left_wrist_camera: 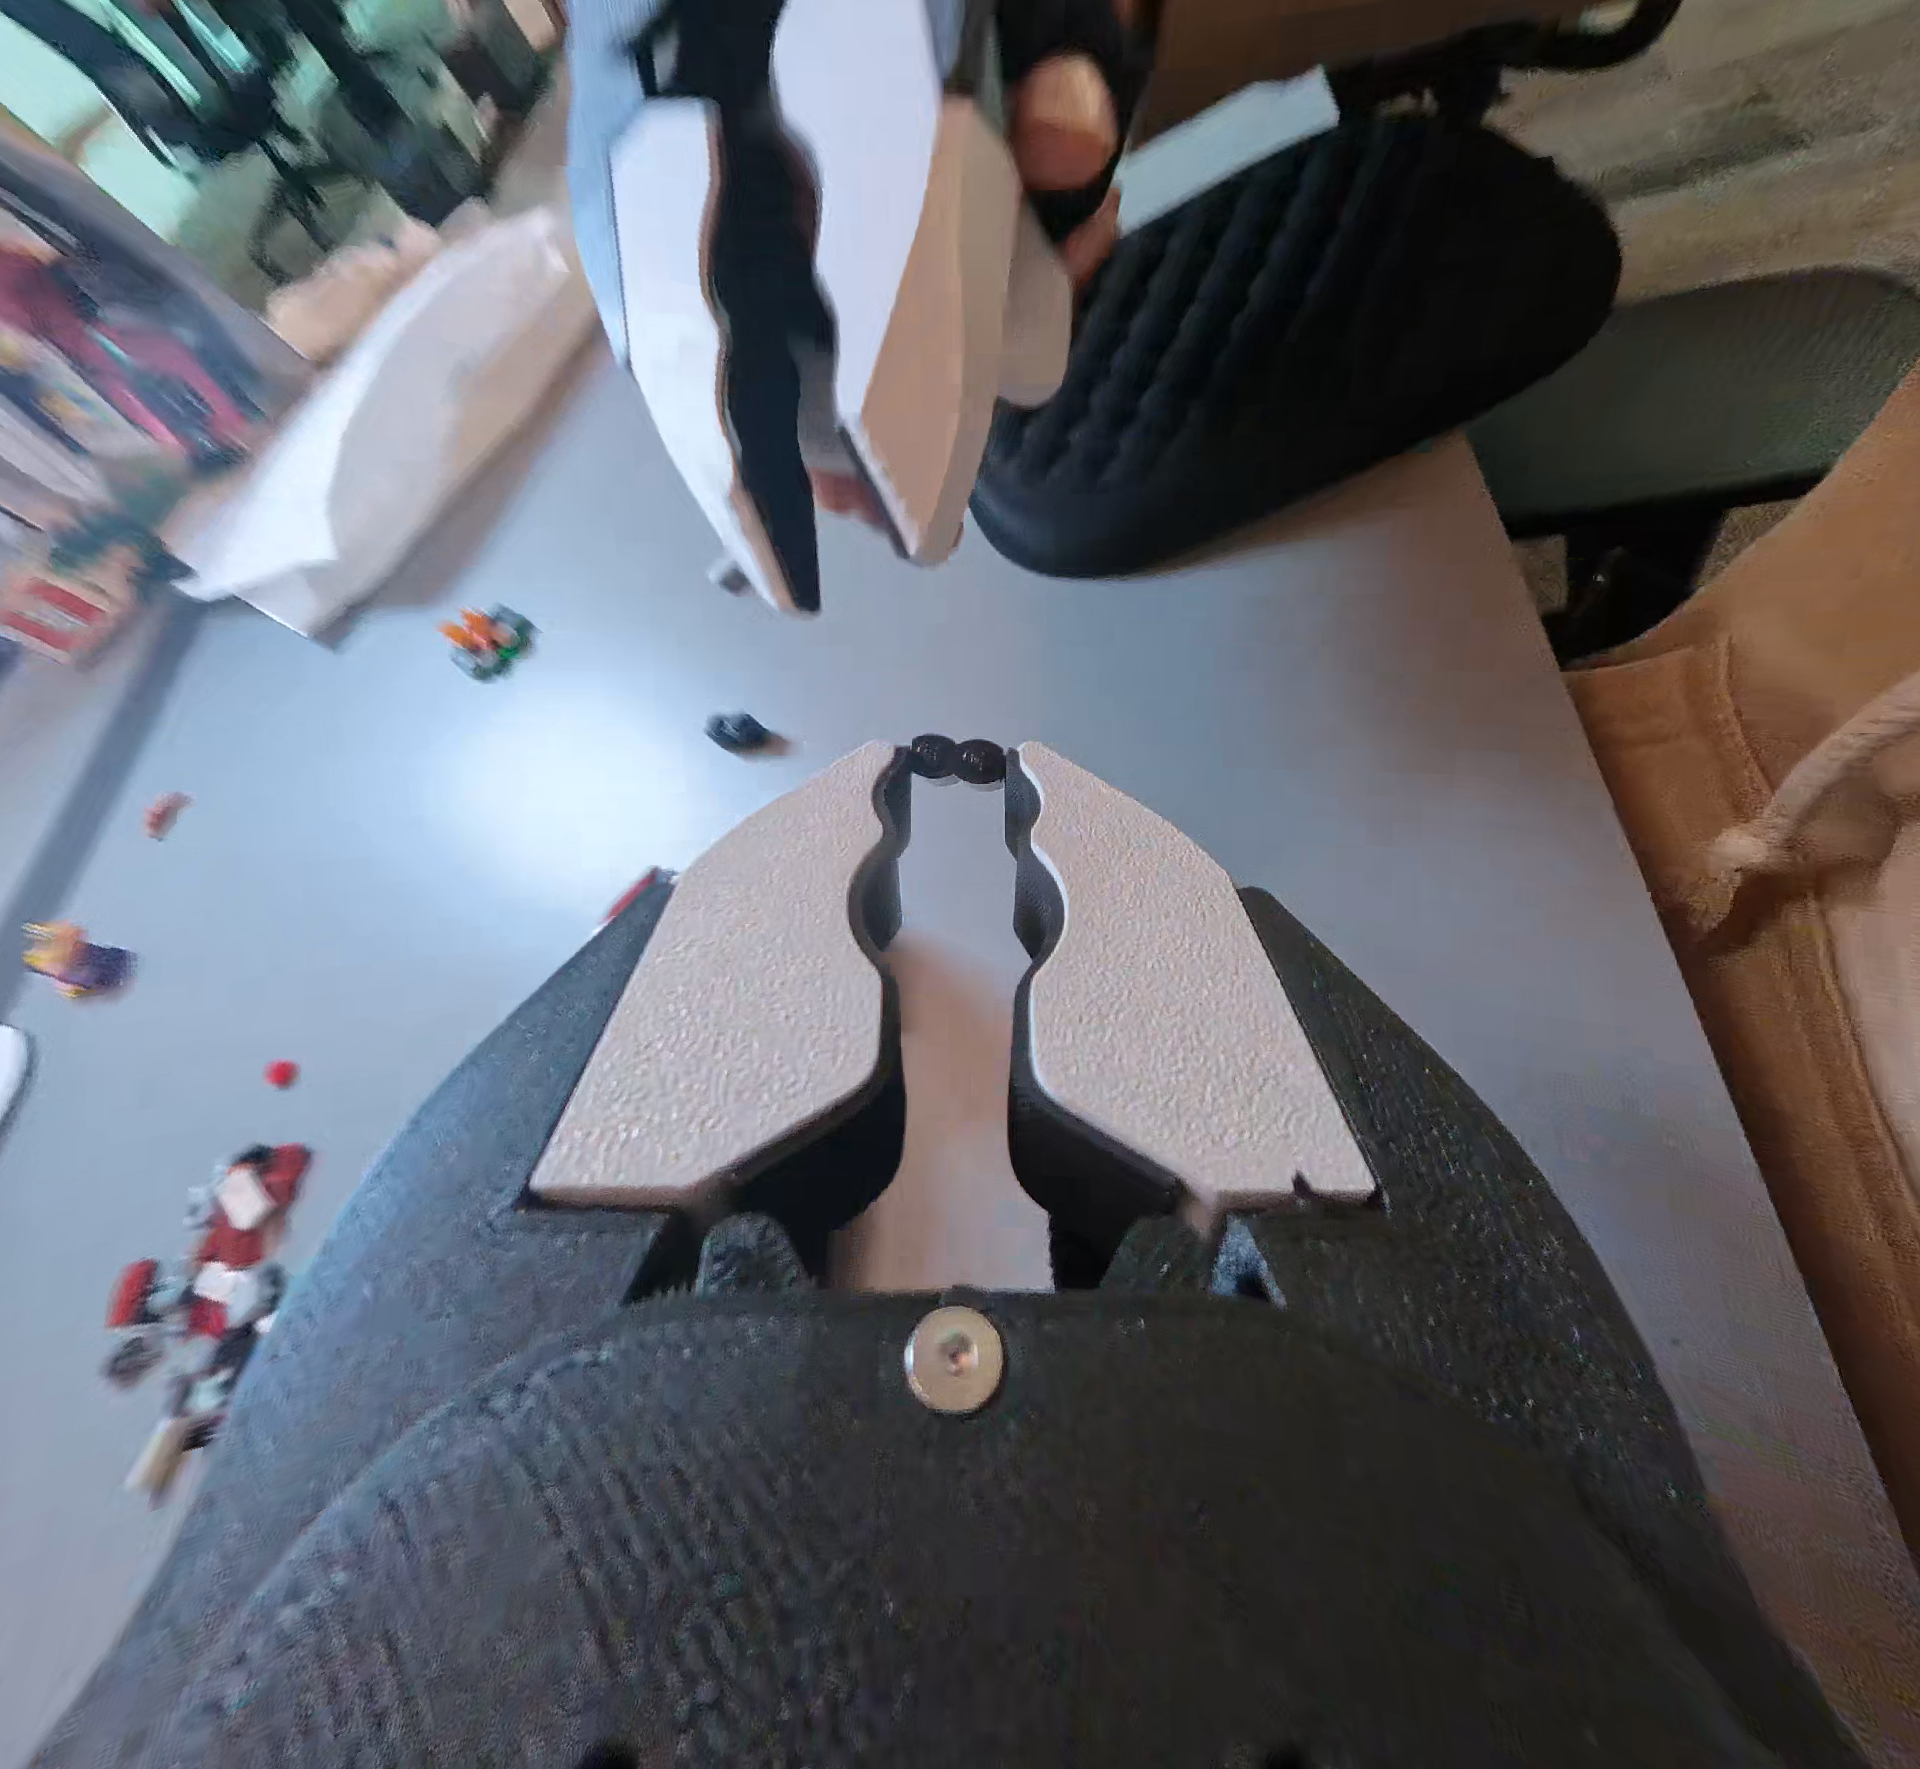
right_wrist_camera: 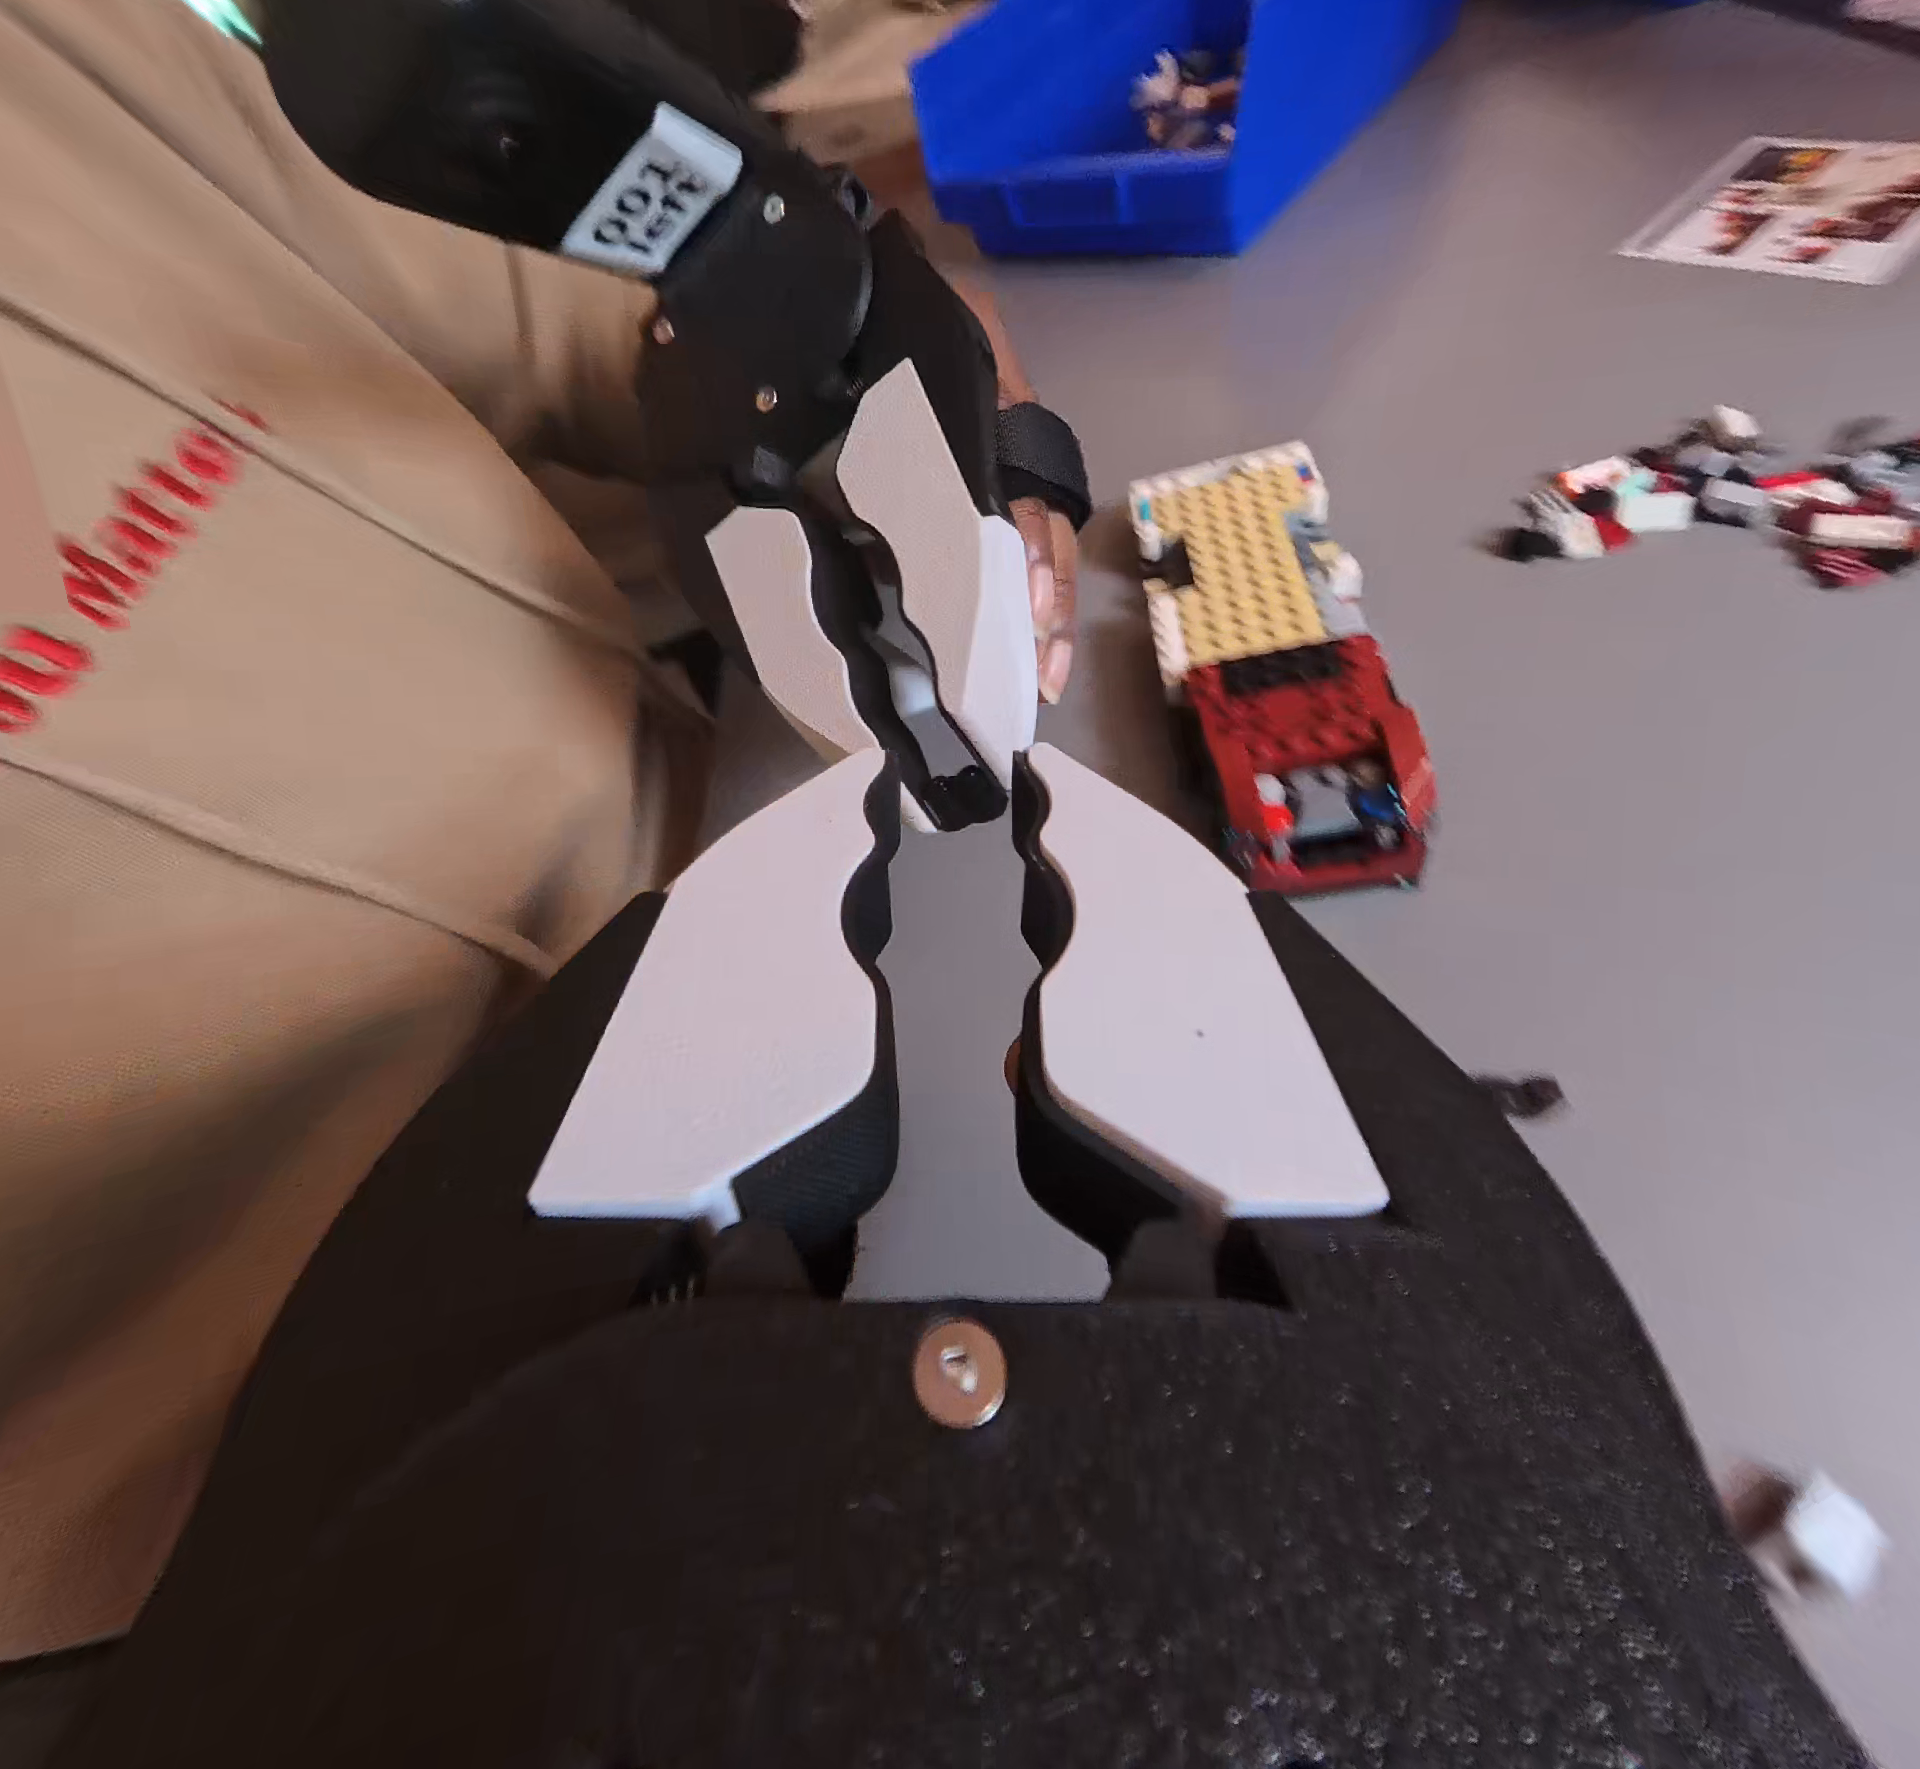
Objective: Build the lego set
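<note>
My left gripper [left_wrist_camera: 954,765] is shut on a small black two-stud brick [left_wrist_camera: 954,759], gripped at its very fingertips above the grey table [left_wrist_camera: 1195,732]. The brick also shows in the right wrist view [right_wrist_camera: 958,792], at the tips of the left gripper. My right gripper [right_wrist_camera: 951,774] is open with nothing between its pads; the left gripper's tips and the brick show through its gap. In the left wrist view the right gripper [left_wrist_camera: 868,566] points down a short way beyond the brick and does not touch it.
A red and tan brick car [right_wrist_camera: 1288,670] lies right of the grippers. Loose bricks [right_wrist_camera: 1714,493], a printed sheet [right_wrist_camera: 1787,207] and blue bins [right_wrist_camera: 1195,57] lie beyond. More bricks [left_wrist_camera: 208,1272] and a white bag [left_wrist_camera: 395,431] lie left. A person in a tan hoodie sits at the table edge. Both grippers' tips are close together, under 4 cm apart.
</note>
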Demonstrator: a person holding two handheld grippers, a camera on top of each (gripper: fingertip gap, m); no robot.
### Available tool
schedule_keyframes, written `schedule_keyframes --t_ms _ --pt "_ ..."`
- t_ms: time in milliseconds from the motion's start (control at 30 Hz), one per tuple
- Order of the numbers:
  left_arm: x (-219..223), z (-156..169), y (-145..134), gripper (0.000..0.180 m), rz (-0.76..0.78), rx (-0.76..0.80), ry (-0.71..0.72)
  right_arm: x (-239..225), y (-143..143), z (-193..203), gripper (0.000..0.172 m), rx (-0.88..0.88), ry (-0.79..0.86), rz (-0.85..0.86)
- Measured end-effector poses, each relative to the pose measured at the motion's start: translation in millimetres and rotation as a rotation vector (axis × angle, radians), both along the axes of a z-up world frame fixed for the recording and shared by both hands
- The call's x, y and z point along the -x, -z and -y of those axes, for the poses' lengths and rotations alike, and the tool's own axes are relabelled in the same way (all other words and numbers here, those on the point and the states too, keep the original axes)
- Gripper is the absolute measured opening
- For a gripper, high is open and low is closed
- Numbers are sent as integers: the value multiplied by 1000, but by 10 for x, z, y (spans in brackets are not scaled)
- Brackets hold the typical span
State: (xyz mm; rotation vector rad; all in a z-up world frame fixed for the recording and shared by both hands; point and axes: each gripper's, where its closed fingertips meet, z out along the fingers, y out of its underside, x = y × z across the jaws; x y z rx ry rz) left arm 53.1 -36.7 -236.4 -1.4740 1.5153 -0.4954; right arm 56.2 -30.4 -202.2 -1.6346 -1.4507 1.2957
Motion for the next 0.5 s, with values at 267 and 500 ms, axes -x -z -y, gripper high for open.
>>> schedule_keyframes --t_ms 267,500 --pt "-322 -45 620 18 -214 195 -17 -452 462 48 21 -199 47 291" --pt "-333 -19 608 29 -197 219 -1 -432 704 62 21 -260 18 438"
